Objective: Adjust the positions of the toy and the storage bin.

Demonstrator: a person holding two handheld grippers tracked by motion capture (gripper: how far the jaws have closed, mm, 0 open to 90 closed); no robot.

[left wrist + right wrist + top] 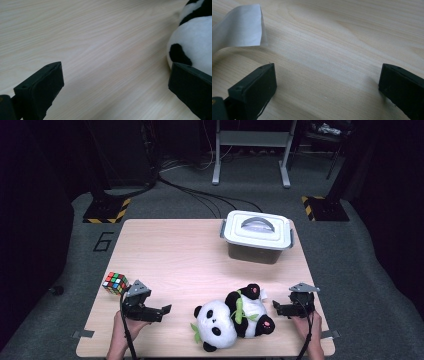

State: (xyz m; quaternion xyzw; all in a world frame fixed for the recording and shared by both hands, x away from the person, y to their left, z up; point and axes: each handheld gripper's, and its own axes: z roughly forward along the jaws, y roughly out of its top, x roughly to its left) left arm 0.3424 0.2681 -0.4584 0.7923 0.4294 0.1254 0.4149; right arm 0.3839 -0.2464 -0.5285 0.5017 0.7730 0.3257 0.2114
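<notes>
Barely begun: plush panda (231,319) lying ungrasped at the table's (170,250) six o'clock edge, flanked by left gripper (165,310) and right gripper (276,306), both spread wide, empty.

Plush panda (230,317), matt wood table (170,250)

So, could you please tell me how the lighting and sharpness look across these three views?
High view: the wooden table is evenly lit and the surrounding floor dark, slightly soft overall. Left gripper view: the toy panda is soft at the frame edge, with a faint sheen on the wood. Right gripper view: the white tag casts a soft shadow.
</notes>
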